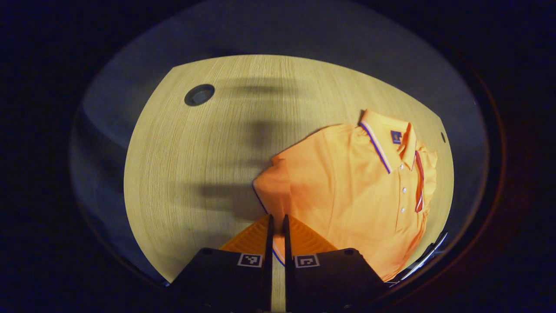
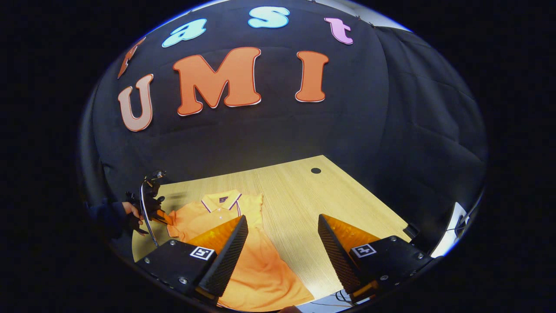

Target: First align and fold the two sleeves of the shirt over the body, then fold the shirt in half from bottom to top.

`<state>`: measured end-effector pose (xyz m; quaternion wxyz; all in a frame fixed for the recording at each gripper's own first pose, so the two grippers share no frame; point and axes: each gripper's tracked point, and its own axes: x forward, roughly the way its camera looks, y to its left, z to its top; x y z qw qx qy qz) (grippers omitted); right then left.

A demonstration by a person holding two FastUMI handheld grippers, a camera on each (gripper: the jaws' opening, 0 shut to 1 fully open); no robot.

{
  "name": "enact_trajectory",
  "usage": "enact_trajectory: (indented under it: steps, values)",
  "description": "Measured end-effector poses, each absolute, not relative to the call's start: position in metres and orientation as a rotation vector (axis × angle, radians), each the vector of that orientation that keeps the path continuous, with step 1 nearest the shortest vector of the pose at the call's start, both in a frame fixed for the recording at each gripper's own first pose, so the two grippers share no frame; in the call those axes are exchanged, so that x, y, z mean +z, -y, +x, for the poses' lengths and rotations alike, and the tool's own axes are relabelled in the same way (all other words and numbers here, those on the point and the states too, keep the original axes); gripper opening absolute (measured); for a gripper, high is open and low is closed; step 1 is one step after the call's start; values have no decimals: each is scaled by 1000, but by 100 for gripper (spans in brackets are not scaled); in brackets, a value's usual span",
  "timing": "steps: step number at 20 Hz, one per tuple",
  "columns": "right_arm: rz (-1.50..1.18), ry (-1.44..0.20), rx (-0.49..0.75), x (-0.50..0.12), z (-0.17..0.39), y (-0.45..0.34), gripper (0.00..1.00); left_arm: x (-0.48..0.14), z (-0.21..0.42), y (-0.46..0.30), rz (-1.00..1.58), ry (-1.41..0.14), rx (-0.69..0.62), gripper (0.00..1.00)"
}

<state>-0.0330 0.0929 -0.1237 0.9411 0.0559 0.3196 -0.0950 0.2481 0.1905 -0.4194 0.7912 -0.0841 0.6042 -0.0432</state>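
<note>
A wooden table with a round cable hole is seen before a black cloth wall. An orange polo shirt is spread on the table, collar away from the near edge, buttons up. In the left gripper view, the left gripper is seen clenched, its fingers nearly together on the edge of a sleeve. In the right gripper view, the right gripper is held released, fingers wide apart above the shirt's lower part and bare table. The left gripper is also seen there, held by a hand at the shirt's left side.
</note>
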Motion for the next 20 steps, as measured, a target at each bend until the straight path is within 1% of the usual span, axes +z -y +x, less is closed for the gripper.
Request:
enact_trajectory:
  steps: [6,9,11,12,14,15,16,17,18,20]
  values:
    - [106,-649,-191,-121,-36,-90,99,-388,268,-145,-117,-1242,-181,12]
    - [95,-647,-206,-118,-41,-80,99,-382,282,-114,-68,-1216,-223,12]
    - [97,-655,-220,-120,-45,-72,99,-372,288,-81,-125,-1184,-294,12]
    - [101,-660,-223,-120,-47,-70,99,-366,289,-67,-154,-1162,-335,17]
    - [106,-658,-225,-118,-49,-65,99,-358,290,-44,-189,-1127,-396,20]
    - [107,-657,-222,-118,-49,-62,99,-353,285,-37,-191,-1122,-417,41]
    - [103,-657,-220,-119,-48,-59,99,-351,283,-34,-191,-1111,-423,54]
    - [100,-653,-212,-119,-47,-57,99,-345,282,-35,-181,-1095,-419,63]
    - [99,-646,-205,-119,-45,-54,99,-341,280,-40,-161,-1075,-408,75]
    - [106,-629,-168,-119,-39,-53,99,-327,272,-49,-122,-1028,-374,86]
